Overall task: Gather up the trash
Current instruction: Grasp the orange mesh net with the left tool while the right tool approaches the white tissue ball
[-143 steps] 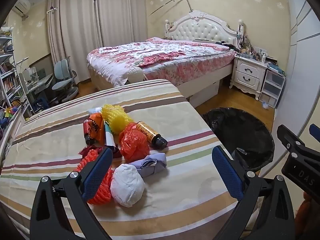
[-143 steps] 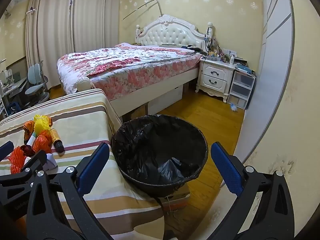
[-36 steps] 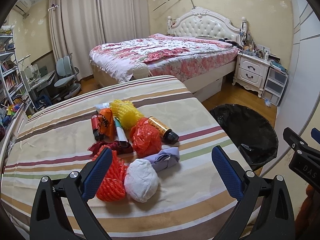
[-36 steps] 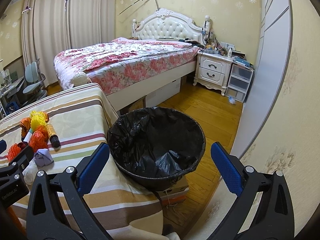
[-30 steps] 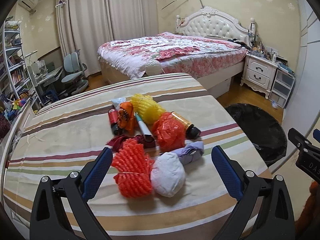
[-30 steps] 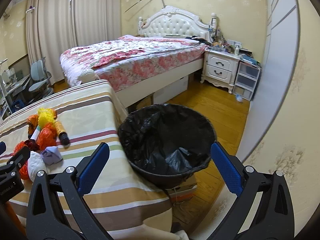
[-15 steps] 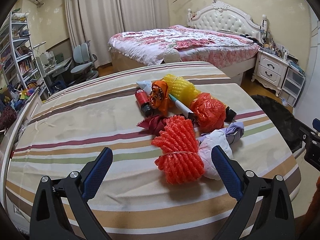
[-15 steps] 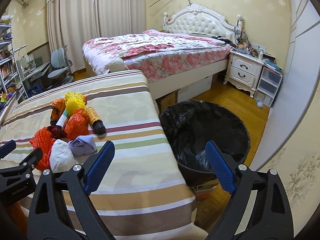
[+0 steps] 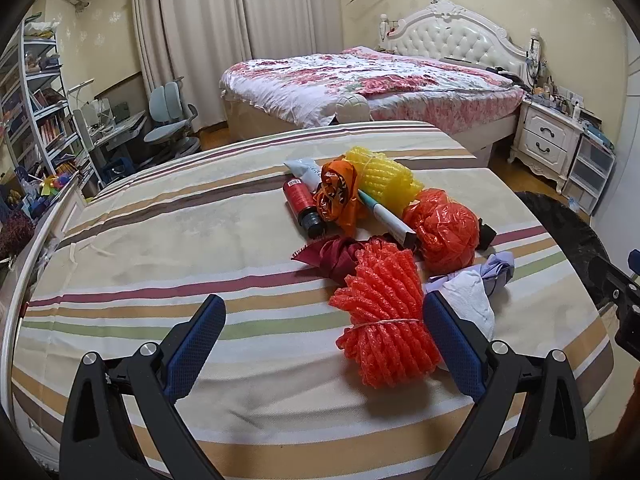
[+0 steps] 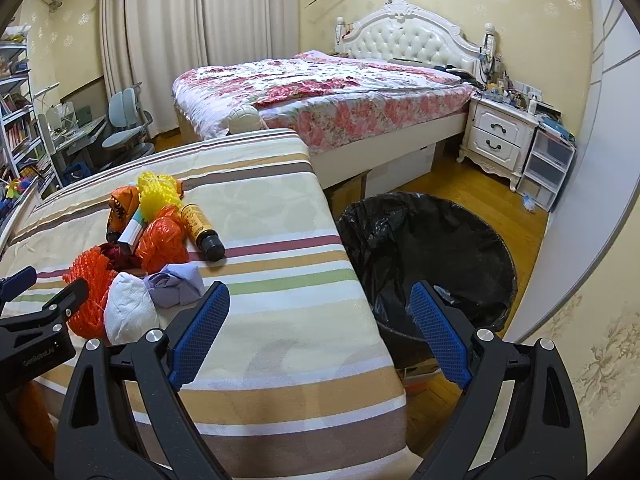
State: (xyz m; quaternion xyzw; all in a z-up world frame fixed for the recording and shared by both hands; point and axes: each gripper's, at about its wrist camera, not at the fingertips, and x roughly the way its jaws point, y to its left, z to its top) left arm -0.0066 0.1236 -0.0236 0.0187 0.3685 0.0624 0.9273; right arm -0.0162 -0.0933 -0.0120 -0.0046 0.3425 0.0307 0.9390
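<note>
The left tool (image 9: 324, 338) hangs wide and empty over the striped bench (image 9: 160, 264), its right pad just beside the red foam net (image 9: 382, 320). The right tool (image 10: 318, 332) is also wide and empty, over the bench edge near the bin (image 10: 432, 256).

Nothing looks collected yet: the whole pile lies on the bench, and the black-lined bin, on the floor beside it, shows only its liner. Every piece is left to move.

The net is ribbed, springy foam tied at the waist. Beside it sit a soft white wad (image 9: 472, 304), a crumpled lilac cloth (image 10: 176, 284), a crinkly orange bag (image 9: 440, 232), a yellow net (image 9: 380, 178) and a hard brown bottle (image 10: 200, 226).
</note>
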